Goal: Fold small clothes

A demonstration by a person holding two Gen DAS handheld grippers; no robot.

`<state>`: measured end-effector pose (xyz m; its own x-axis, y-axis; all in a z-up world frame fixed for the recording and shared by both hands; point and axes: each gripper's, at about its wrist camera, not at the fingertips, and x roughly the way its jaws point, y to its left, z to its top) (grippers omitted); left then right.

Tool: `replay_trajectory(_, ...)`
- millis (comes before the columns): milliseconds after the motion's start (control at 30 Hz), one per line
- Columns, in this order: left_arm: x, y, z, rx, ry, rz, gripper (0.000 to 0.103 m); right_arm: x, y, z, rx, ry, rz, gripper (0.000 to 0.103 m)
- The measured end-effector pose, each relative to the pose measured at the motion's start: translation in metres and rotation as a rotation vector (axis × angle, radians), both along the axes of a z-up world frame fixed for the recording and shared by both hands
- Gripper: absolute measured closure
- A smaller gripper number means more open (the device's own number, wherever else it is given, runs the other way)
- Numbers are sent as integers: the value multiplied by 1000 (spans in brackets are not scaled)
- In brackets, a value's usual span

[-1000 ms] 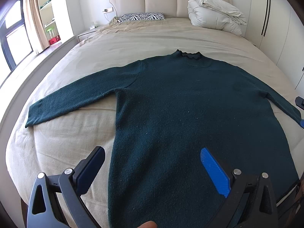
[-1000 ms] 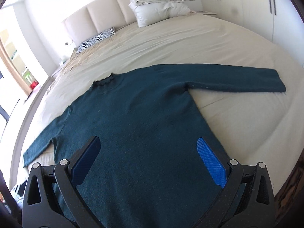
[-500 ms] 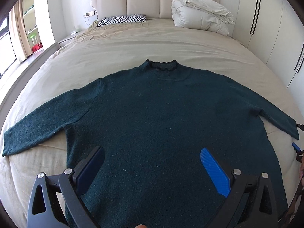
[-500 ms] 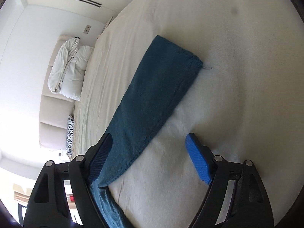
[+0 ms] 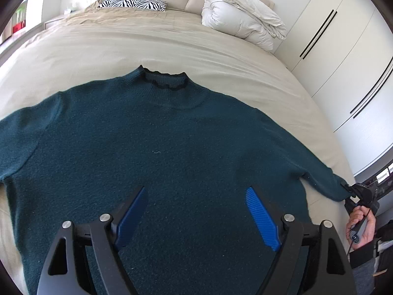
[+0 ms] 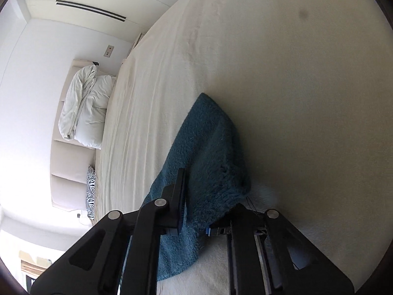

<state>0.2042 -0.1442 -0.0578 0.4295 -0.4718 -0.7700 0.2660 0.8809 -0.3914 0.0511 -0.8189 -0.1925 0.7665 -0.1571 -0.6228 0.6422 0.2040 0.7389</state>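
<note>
No readable text or labels

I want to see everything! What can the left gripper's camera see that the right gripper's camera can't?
Only the left wrist view shows the dark teal knit sweater's frilly collar and body, the closing, empty left gripper above it, and a hand. Only the right wrist view shows, close up, the right gripper closing on the sweater's sleeve cuff. Both show the beige bed, the folded white duvet and the zebra-striped pillow.
</note>
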Motion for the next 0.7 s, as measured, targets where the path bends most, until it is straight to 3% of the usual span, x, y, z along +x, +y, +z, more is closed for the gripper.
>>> replay_trajectory(100,12,2,-4,-54,32,-1,26,49,22,39,-109,24,95,95)
replay_trajectory(200,19,5,-5,-88,45,1,26,114,76,89,-254,36,253,95)
replay_trajectory(367,30,23,-8,-212,86,35,26,215,237,151,-574,65,632,96)
replay_trajectory(467,32,36,-12,-282,113,54,25,253,328,151,-674,77,808,96)
replay_trajectory(533,32,44,-17,-331,143,59,24,271,377,135,-720,112,890,96)
replay_trajectory(700,35,54,-35,-447,207,63,16,290,454,66,-651,221,1036,92)
